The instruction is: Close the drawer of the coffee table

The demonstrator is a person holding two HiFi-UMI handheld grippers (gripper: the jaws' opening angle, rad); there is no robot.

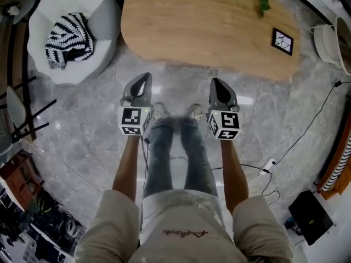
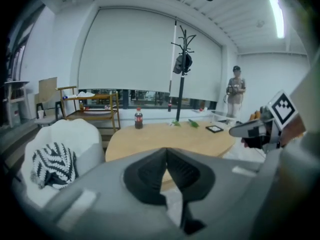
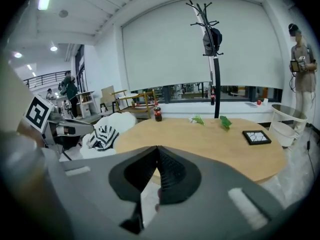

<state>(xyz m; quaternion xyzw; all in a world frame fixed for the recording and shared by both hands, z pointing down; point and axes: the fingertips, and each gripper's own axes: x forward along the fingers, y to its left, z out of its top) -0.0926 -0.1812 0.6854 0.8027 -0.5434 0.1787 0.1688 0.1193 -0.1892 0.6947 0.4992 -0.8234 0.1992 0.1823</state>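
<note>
While left gripper (image 1: 145,79), right gripper (image 1: 215,83) clench empty fingers, cola bottle (image 2: 138,118) on coffee table (image 1: 192,26)

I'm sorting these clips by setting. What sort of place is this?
Likely an office lounge set up like a living room: an oval wooden coffee table, a white beanbag chair, and a coat stand before a wide roller blind.

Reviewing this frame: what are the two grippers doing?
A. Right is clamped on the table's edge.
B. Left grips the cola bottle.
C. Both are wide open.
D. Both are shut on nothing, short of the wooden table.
D: the left gripper and right gripper each show jaws together with nothing between, and the coffee table lies ahead of both, untouched.
</note>
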